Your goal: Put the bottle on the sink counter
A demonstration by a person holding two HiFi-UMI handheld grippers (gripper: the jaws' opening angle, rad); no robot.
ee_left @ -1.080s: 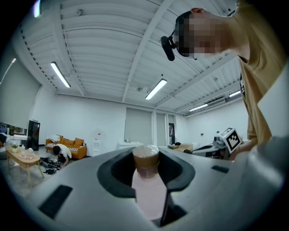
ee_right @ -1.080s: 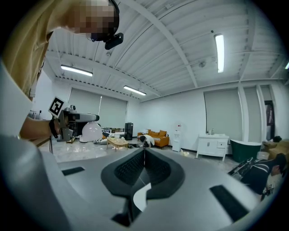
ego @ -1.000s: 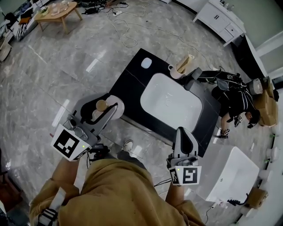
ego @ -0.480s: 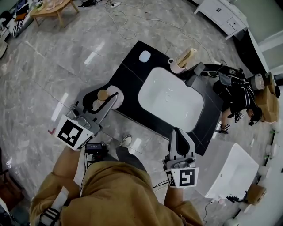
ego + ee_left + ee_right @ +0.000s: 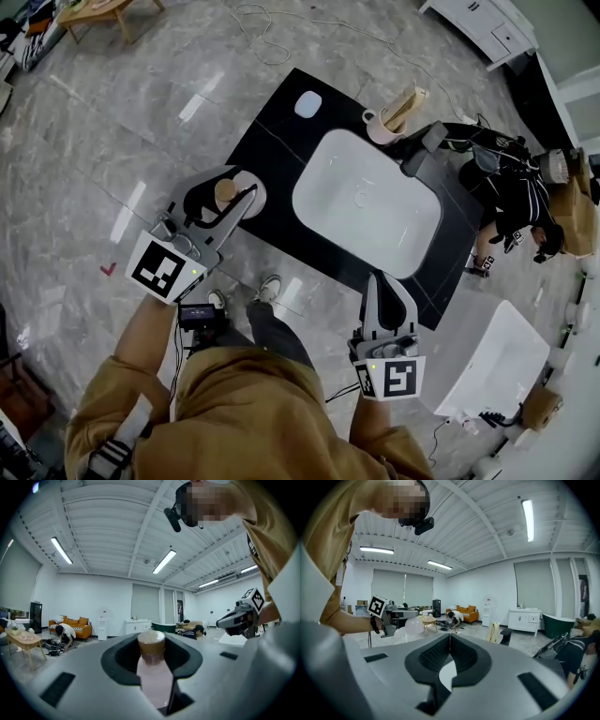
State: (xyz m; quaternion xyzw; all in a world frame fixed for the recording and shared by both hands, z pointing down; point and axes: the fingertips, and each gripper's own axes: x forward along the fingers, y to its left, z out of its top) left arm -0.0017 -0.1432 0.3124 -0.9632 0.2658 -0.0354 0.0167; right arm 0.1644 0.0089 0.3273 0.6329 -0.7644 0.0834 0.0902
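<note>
The bottle (image 5: pixel 246 191) has a pale pink body and a brown cap (image 5: pixel 151 643). It stands upright between the jaws of my left gripper (image 5: pixel 228 199), which is shut on it just below the cap. In the head view the bottle hangs over the near left corner of the black sink counter (image 5: pixel 267 150), beside the white basin (image 5: pixel 367 203). My right gripper (image 5: pixel 380 279) hovers off the counter's near edge. Its jaws are shut with nothing in them, and the tips meet in the right gripper view (image 5: pixel 450 638).
On the counter are a small white dish (image 5: pixel 307 104), a cup with wooden utensils (image 5: pixel 386 124) and a black faucet (image 5: pixel 424 148). A person (image 5: pixel 520 202) crouches to the right of the counter. A white tub (image 5: pixel 487 361) stands at the lower right. Cables lie on the floor.
My left gripper has carried the bottle down and in over the counter's near left corner. My right gripper has sunk a little and stays shut.
</note>
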